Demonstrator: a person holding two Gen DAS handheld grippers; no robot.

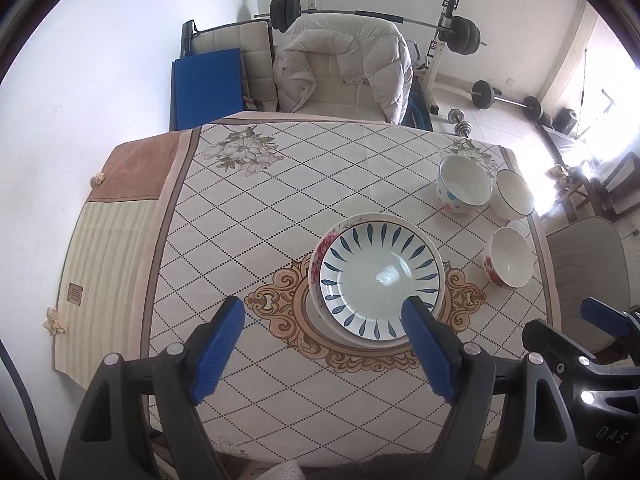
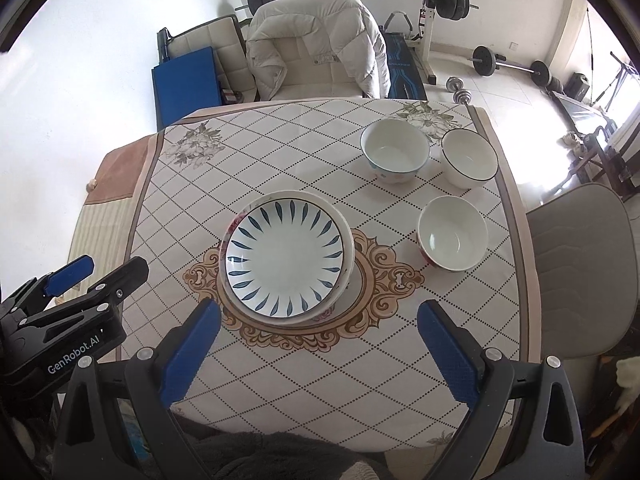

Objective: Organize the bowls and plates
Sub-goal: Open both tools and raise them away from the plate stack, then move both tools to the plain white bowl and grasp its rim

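Note:
A white plate with blue leaf marks (image 1: 380, 276) (image 2: 286, 256) lies stacked on a plate with a pink flower rim (image 1: 320, 256) (image 2: 232, 224) at the middle of the table. Three bowls stand apart at the right: a dotted bowl (image 1: 464, 184) (image 2: 394, 148), a black-rimmed bowl (image 1: 514, 196) (image 2: 470, 156) and a red-flowered bowl (image 1: 510, 256) (image 2: 452, 232). My left gripper (image 1: 324, 308) (image 2: 108, 268) hangs open above the stack's near-left side, holding nothing. My right gripper (image 2: 320, 310) (image 1: 572, 324) is open and empty above the table's near edge.
A checked tablecloth (image 2: 304, 364) covers the table. A chair with a white padded jacket (image 1: 344, 64) stands at the far side and a grey chair (image 2: 580, 268) at the right. A blue mat (image 1: 208, 88) leans by the left wall. Barbells (image 2: 508, 64) lie on the floor behind.

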